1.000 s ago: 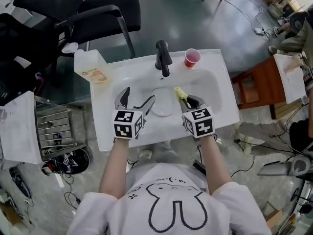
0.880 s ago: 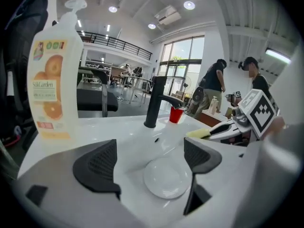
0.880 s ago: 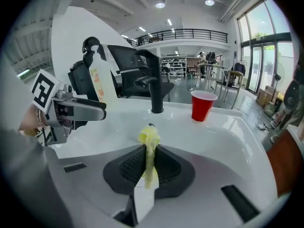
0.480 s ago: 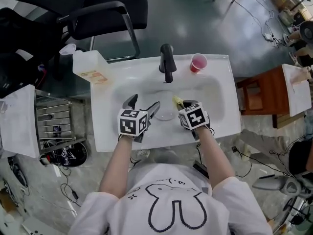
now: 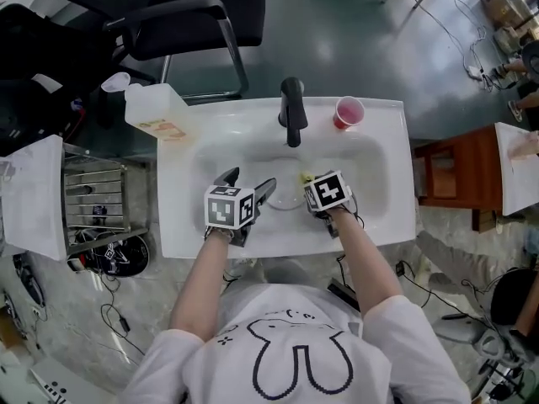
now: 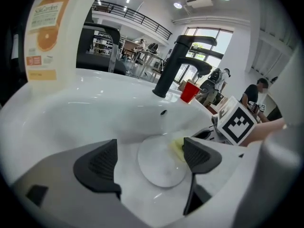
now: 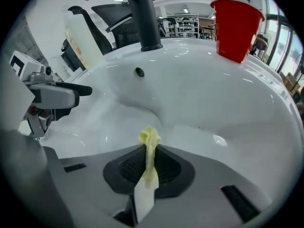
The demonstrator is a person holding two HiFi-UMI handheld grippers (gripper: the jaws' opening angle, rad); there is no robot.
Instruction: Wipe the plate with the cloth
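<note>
White round plate (image 6: 159,167) flat, yellow cloth (image 7: 149,141) at rim

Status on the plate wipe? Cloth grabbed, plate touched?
Done: the right gripper is shut on the yellow cloth. In hand: the cloth sits at the edge of the white plate lying in the sink; the left gripper is open, jaws either side of the plate, not gripping. Left: the wiping itself; nothing shows how much is wiped.

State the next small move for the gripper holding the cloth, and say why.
Probably sweep the right gripper leftward across the white plate: its jaws are shut on the yellow cloth, whose tip sits only at the plate's right edge, while the left gripper is open, the plate between its jaws.
</note>
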